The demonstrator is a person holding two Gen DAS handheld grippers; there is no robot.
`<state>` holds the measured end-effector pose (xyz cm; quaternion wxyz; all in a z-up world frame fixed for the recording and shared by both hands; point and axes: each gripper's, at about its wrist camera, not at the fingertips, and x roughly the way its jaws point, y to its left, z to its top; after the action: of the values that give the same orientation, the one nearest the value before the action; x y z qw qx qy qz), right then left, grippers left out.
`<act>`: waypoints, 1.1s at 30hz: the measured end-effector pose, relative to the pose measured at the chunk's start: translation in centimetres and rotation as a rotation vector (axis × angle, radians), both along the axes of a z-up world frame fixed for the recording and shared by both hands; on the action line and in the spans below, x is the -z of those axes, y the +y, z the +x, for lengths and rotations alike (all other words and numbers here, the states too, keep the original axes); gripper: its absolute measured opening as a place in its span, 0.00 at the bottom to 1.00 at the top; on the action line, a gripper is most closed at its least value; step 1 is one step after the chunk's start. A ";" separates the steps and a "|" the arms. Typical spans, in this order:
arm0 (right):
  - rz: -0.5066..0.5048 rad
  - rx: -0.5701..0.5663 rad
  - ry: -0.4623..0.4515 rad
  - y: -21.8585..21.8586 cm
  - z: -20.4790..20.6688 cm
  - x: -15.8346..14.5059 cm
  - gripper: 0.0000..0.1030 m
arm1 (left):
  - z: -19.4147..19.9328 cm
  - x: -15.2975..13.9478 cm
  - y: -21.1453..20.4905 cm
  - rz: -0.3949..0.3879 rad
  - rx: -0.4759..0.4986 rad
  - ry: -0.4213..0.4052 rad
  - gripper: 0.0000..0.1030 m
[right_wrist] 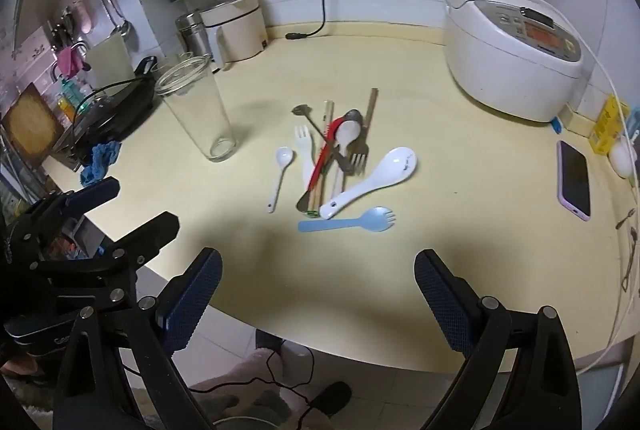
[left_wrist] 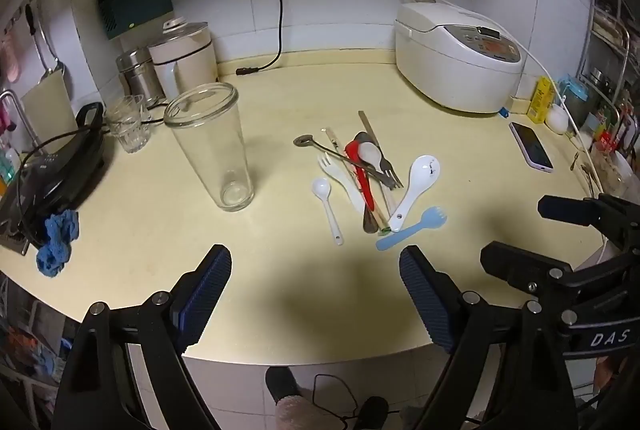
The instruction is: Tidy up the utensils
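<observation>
Nearest you, your right gripper point(right_wrist: 318, 294) and left gripper point(left_wrist: 316, 290) both stand spread wide over the counter's front edge, holding nothing. Just beyond lies the pale blue plastic spork point(right_wrist: 347, 221), crosswise to your right fingers, tines to the right. Behind it the mixed pile of spoons, forks and chopsticks point(right_wrist: 336, 150) runs mostly lengthwise away from you. Farther left stands the tall empty clear glass tumbler point(right_wrist: 198, 110), likely the destination; your left side is nearer it.

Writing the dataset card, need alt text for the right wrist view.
A pile of utensils lies mid-counter, with a blue spork nearest the camera and an empty tall glass upright to their left. The right gripper hangs open at the counter's near edge, holding nothing; a rice cooker sits back right.
</observation>
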<state>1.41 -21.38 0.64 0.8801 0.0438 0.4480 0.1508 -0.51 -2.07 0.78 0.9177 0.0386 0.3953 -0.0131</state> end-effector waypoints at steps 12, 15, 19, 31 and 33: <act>-0.018 0.024 0.015 2.5 -0.5 0.3 0.95 | -0.2 -0.5 0.0 0.013 -0.001 -0.013 0.86; -0.024 0.022 0.015 2.7 -0.6 0.4 0.95 | -0.5 -0.5 0.2 0.011 -0.008 -0.015 0.86; -0.033 0.017 0.022 3.1 -0.6 0.6 0.95 | -0.7 -0.4 0.4 0.017 -0.017 -0.015 0.86; -0.038 0.020 0.032 3.4 -0.6 0.8 0.95 | -1.0 0.0 0.9 0.015 -0.018 -0.010 0.86; -0.038 0.021 0.034 3.4 -0.6 0.8 0.95 | -1.0 0.0 0.9 0.014 -0.018 -0.010 0.86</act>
<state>0.83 -18.00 -0.18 0.8746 0.0341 0.4651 0.1322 -1.53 -1.17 0.75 0.9195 0.0416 0.3910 -0.0020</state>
